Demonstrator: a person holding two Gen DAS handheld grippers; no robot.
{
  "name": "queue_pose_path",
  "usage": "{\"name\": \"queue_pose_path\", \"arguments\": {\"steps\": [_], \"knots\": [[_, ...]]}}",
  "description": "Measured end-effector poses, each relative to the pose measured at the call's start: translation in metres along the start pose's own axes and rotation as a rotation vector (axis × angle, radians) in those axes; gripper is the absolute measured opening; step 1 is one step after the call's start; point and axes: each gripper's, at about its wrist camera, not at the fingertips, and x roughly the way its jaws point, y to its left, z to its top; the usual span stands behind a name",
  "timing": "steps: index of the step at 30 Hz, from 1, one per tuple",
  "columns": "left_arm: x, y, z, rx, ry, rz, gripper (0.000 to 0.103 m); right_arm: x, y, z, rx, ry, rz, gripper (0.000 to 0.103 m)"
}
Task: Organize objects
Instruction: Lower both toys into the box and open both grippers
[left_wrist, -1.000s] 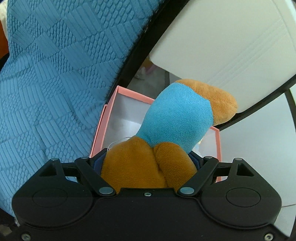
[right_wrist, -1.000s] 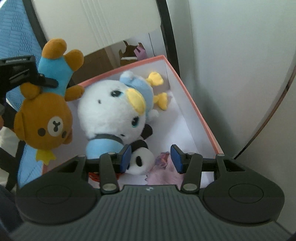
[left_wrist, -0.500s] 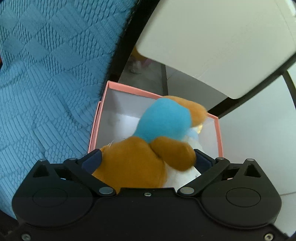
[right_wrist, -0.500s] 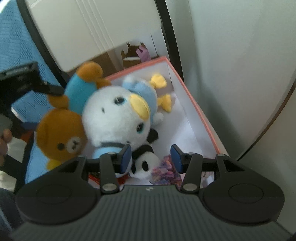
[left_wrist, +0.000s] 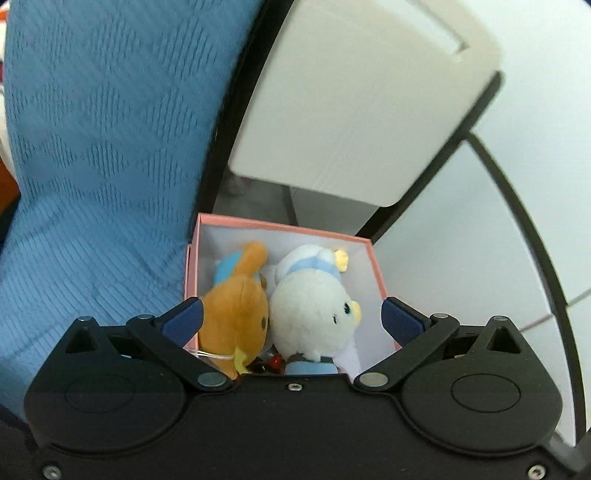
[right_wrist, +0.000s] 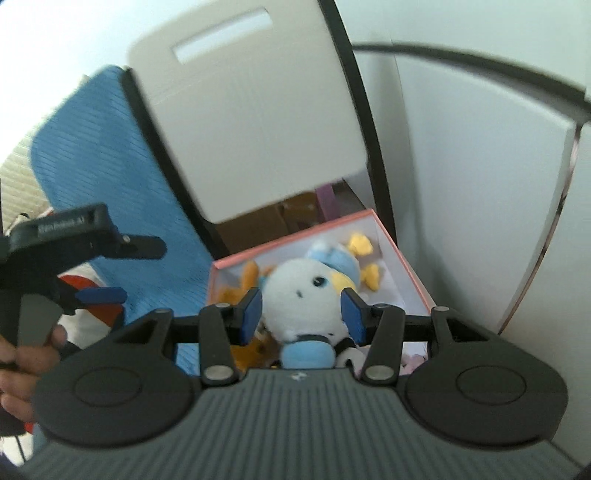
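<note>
Pink box holds bear, apparently below left hand-held gripper.

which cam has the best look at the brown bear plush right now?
Left wrist. The brown bear plush lies in the pink box against the white penguin plush, head and blue back in view. The right wrist view shows only orange scraps of it behind that gripper's blue pad.

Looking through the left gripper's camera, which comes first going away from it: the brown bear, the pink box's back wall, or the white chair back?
1. Brown bear, just ahead of the open left gripper, in the box's left half.
2. Pink box's back wall, beyond the toys.
3. White chair back, farthest, above and behind the box.
</note>
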Motion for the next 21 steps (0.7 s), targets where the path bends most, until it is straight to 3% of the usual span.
{"name": "queue_pose_path", "arguments": {"steps": [11, 21], "knots": [[-0.087, -0.002, -0.046, 0.135, -0.076, -0.033, 0.102, -0.068, 0.040, -0.029, -0.011, -0.058, 0.007, 0.051], [-0.115, 0.014, -0.091, 0.226, -0.090, -0.057, 0.102, -0.091, 0.055, -0.078, 0.011, -0.051, -0.027, 0.052]]}}
